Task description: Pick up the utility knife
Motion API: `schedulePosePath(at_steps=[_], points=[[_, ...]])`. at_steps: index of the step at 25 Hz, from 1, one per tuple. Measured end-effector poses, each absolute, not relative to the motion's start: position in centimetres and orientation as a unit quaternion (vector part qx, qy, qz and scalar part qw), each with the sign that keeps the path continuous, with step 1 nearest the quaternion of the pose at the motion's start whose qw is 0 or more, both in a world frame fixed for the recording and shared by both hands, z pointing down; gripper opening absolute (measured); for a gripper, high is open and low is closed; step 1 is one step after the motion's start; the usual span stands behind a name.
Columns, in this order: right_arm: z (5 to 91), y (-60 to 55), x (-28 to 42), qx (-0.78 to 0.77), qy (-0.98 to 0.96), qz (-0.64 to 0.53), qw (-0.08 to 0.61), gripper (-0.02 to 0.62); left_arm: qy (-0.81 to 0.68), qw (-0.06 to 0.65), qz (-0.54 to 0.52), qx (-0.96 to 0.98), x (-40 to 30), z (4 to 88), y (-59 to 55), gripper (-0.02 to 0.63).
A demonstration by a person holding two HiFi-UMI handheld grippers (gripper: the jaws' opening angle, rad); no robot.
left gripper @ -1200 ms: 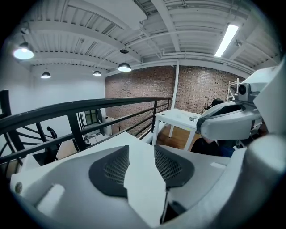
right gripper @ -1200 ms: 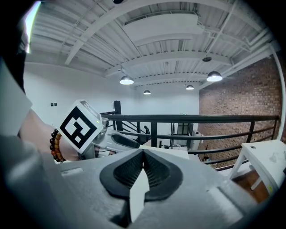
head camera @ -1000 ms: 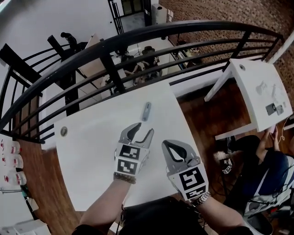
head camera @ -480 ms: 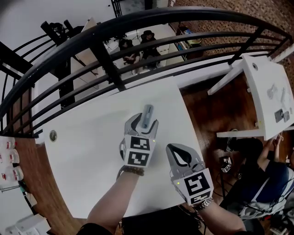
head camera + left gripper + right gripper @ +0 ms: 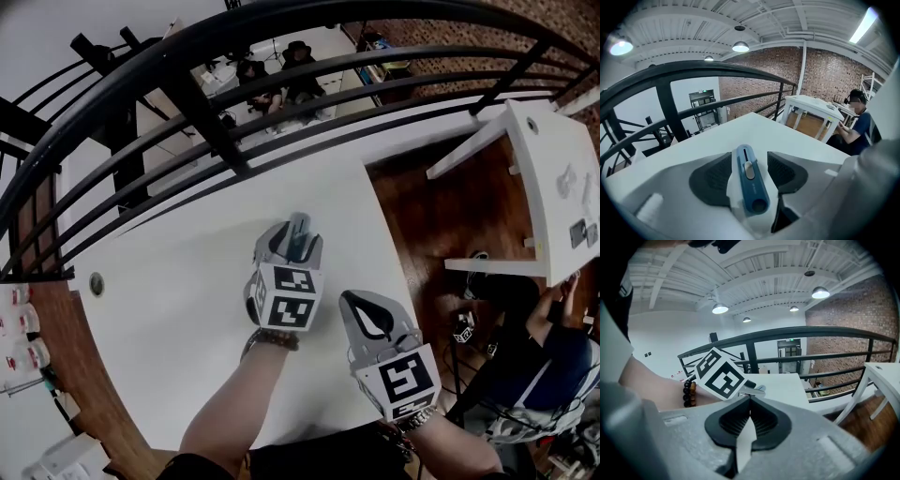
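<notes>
The utility knife (image 5: pixel 300 225), blue-grey with a slider, lies on the white table (image 5: pixel 187 281) towards its far edge. My left gripper (image 5: pixel 294 237) has come down over it. In the left gripper view the knife (image 5: pixel 750 180) lies lengthwise between the two dark pads (image 5: pixel 712 180), with a gap on each side. The jaws of this gripper (image 5: pixel 749 157) are opening. My right gripper (image 5: pixel 352 300) hovers over the table nearer to me and to the right, its tips together with nothing in them. The right gripper view shows the same closed gripper (image 5: pixel 750 400), with the left gripper's marker cube (image 5: pixel 723 374) ahead.
A black railing (image 5: pixel 206 122) runs just beyond the table's far edge. A small round fitting (image 5: pixel 97 283) sits at the table's left. Another white table (image 5: pixel 562 159) stands at the right, and a seated person (image 5: pixel 548 352) is below it.
My left gripper moved forward and down until its jaws came round the knife, and the jaws widened. The right gripper sank slightly and stayed closed.
</notes>
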State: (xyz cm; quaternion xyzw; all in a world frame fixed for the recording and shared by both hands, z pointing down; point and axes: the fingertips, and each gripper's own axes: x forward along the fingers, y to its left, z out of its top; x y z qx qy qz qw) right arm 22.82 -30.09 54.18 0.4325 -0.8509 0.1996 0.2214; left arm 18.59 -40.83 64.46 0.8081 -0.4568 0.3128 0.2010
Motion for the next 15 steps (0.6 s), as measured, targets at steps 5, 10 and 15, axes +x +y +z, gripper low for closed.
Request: schedulePosePath(at_steps=[5, 10, 15], points=[[54.19, -30.51, 22.35, 0.426, -0.854, 0.203, 0.22, -0.008, -0.451, 0.211, 0.328, 0.803, 18.64, 65.14, -40.93, 0.245], [54.25, -30.5, 22.02, 0.422, -0.855, 0.203, 0.221, -0.007, -0.438, 0.214, 0.335, 0.807, 19.18, 65.2, -40.78, 0.2], [53.89, -30.07, 22.11, 0.424, -0.855, 0.198, 0.223, -0.006, -0.432, 0.216, 0.34, 0.807, 19.35, 65.21, -40.46, 0.163]])
